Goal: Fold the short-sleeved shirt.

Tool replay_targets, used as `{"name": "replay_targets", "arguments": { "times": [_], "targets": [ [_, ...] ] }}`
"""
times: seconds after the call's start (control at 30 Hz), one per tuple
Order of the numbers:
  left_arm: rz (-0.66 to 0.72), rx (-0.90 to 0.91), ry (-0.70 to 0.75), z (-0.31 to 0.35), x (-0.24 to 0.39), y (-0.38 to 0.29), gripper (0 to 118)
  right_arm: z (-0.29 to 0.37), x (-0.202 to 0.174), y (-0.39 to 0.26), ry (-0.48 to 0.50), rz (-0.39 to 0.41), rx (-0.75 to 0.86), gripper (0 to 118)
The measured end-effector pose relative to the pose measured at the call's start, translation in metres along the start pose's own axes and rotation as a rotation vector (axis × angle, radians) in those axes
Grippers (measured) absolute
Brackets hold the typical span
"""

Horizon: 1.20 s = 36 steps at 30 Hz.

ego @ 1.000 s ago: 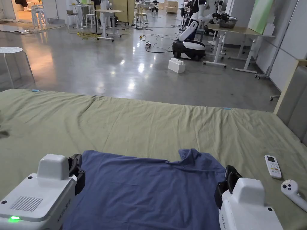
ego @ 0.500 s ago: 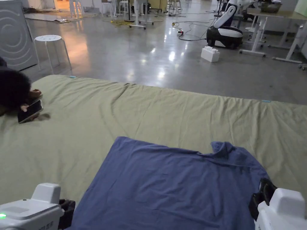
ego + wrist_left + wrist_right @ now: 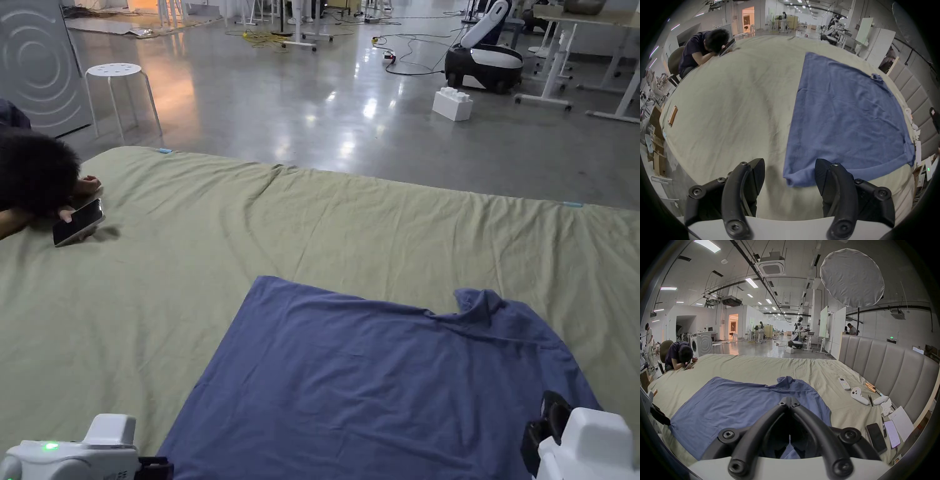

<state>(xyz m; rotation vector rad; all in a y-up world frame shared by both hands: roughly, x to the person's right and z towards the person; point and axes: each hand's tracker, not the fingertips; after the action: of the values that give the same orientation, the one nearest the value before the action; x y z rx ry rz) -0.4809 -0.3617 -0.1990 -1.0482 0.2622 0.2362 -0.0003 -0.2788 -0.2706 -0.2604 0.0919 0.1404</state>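
Observation:
A blue short-sleeved shirt (image 3: 381,381) lies spread flat on the olive bed sheet (image 3: 312,231), its collar (image 3: 478,300) bunched at the far right. My left gripper (image 3: 789,162) is open just above the sheet, and the shirt's near left corner (image 3: 790,178) lies between its jaws, untouched. In the head view the left gripper (image 3: 153,467) sits at the bottom edge beside the shirt. My right gripper (image 3: 788,400) is shut, jaws tip to tip, hovering over the shirt's right side with no cloth seen in it. The right gripper (image 3: 550,419) appears low right in the head view.
A person (image 3: 34,178) leans on the bed's far left edge with a phone (image 3: 78,222). By the padded headboard (image 3: 883,363) lie a remote (image 3: 844,383), a white controller (image 3: 859,395), phones (image 3: 876,438) and papers. A stool (image 3: 115,72) stands beyond the bed.
The head camera has swung left and down. Both grippers have drawn back along the shirt's sides, the left one from the far corner to the near corner. The shirt lies as before.

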Motion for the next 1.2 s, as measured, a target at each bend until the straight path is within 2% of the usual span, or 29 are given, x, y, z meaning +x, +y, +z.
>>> {"name": "replay_targets", "arguments": {
  "times": [0.1,0.17,0.2,0.23,0.27,0.33,0.6,0.73,0.77,0.8,0.83,0.87,0.9,1.07,1.17,1.2],
  "targets": [
    [-0.026,-0.047,0.051,-0.017,0.004,0.002,64,-0.001,0.005,-0.004,-0.009,-0.001,-0.013,0],
    [-0.04,-0.051,0.05,-0.02,0.008,0.002,56,-0.001,0.007,-0.006,-0.013,-0.003,-0.022,0],
    [-0.046,-0.051,0.058,-0.02,0.011,0.003,47,-0.001,0.008,-0.007,-0.015,-0.003,-0.025,0],
    [-0.053,-0.049,0.062,-0.018,0.013,0.003,29,0.0,0.009,-0.008,-0.018,-0.004,-0.028,0],
    [-0.061,-0.046,0.053,-0.016,0.016,0.002,18,0.0,0.011,-0.01,-0.019,-0.004,-0.031,0],
    [-0.073,-0.045,0.008,-0.015,0.019,0.001,10,0.0,0.012,-0.012,-0.023,-0.008,-0.04,0],
    [-0.031,-0.042,-0.036,-0.01,0.014,0.001,8,0.014,0.033,-0.02,-0.019,-0.018,-0.1,0],
    [-0.017,-0.038,-0.052,-0.006,0.008,0.001,8,0.024,0.061,-0.029,-0.015,-0.004,-0.223,1],
    [-0.016,-0.035,-0.052,-0.005,0.007,0.0,8,0.025,0.069,-0.033,-0.005,-0.018,-0.287,4],
    [-0.015,-0.033,-0.056,-0.003,0.006,0.0,8,0.027,0.077,-0.038,-0.04,-0.034,-0.336,15],
    [-0.015,-0.031,-0.058,-0.002,0.006,-0.001,8,0.027,0.082,-0.042,-0.019,-0.033,-0.37,41],
    [-0.018,-0.029,-0.057,-0.001,0.006,-0.001,8,0.028,0.088,-0.049,-0.026,-0.042,-0.395,59],
    [-0.02,-0.027,-0.056,0.0,0.006,-0.001,8,0.028,0.092,-0.056,-0.032,-0.036,-0.424,66],
    [-0.038,-0.018,-0.044,-0.002,0.008,-0.001,8,0.016,0.099,-0.095,-0.051,0.009,-0.631,66],
    [-0.056,-0.02,-0.031,-0.003,0.013,-0.002,8,0.005,0.098,-0.117,-0.028,-0.029,-0.734,65],
    [-0.057,-0.019,-0.029,-0.003,0.014,-0.003,8,0.002,0.097,-0.122,-0.019,-0.029,-0.778,62]
  ]
}}
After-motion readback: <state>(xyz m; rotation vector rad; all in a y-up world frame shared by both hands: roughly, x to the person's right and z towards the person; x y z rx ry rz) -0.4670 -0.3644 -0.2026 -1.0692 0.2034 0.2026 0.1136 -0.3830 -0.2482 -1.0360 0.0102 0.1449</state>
